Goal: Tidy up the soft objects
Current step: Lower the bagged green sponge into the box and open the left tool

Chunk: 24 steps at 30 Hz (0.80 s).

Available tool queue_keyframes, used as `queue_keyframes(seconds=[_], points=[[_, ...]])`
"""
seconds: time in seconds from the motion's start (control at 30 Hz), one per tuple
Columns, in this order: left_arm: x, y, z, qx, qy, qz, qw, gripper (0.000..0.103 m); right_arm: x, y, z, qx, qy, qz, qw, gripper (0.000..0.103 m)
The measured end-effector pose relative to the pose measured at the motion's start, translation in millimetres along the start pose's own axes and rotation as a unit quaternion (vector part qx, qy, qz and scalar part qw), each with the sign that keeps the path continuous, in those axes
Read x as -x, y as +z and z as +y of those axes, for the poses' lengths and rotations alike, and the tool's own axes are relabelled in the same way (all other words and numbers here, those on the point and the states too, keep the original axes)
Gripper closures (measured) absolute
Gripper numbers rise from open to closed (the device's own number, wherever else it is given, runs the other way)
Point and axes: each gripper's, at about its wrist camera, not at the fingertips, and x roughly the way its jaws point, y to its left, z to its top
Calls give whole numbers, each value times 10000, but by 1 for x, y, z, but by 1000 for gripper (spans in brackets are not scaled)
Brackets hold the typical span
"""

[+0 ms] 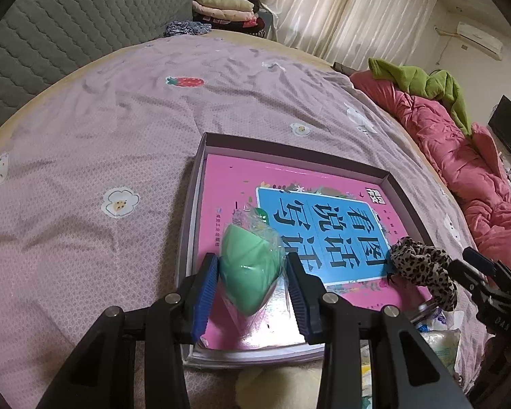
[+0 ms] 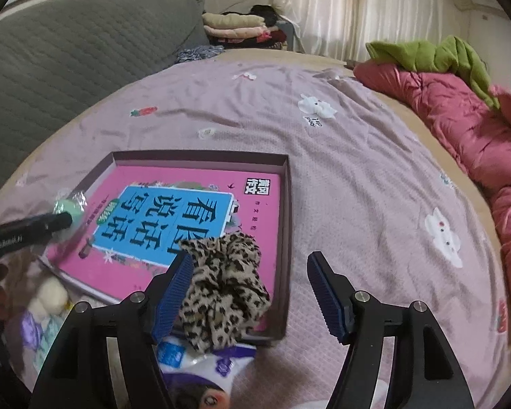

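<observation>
Jaws pinching green sponge [image 1: 250,274], tissue pack [image 2: 201,358] right-view only

**Counting the Things on the Bed**

One shallow box [image 1: 403,191] is lying near the middle of the bed, and one pink book [image 2: 194,184] is lying inside it. One green squishy thing in clear wrap [image 1: 250,274] is sitting over the near left part of the book. One leopard-spot hair tie [image 2: 221,286] is sitting at the near right corner of the box. Two grippers are showing: the left gripper [image 1: 252,284] and the right gripper [image 2: 248,293]. One red quilt [image 1: 460,156] is lying far right, with one green cloth [image 1: 426,81] on it. One pile of folded clothes [image 2: 235,25] is sitting far back.
</observation>
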Motion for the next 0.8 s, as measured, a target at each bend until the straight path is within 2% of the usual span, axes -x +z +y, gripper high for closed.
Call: queue_keyframes(seconds=[0.13, 0.37, 0.47, 0.63, 0.8], points=[[1, 0, -1, -1, -64, 11, 10000, 63, 0, -10, -8, -62, -75, 203, 9997, 32], [-3, -1, -3, -76, 37, 53, 9999, 60, -29, -12, -20, -377, -367, 537, 9972, 32], [-5, -1, -2, -63, 21, 76, 9999, 53, -30, -11, -21, -422, -381, 501, 9971, 32], [-6, -1, -3, -90, 10, 89, 9999, 49, -21, -8, -19, -412, -247, 279, 9985, 32], [-2, 0, -4, -66, -91, 28, 9999, 40, -12, -3, -15, -382, -109, 46, 9992, 31]])
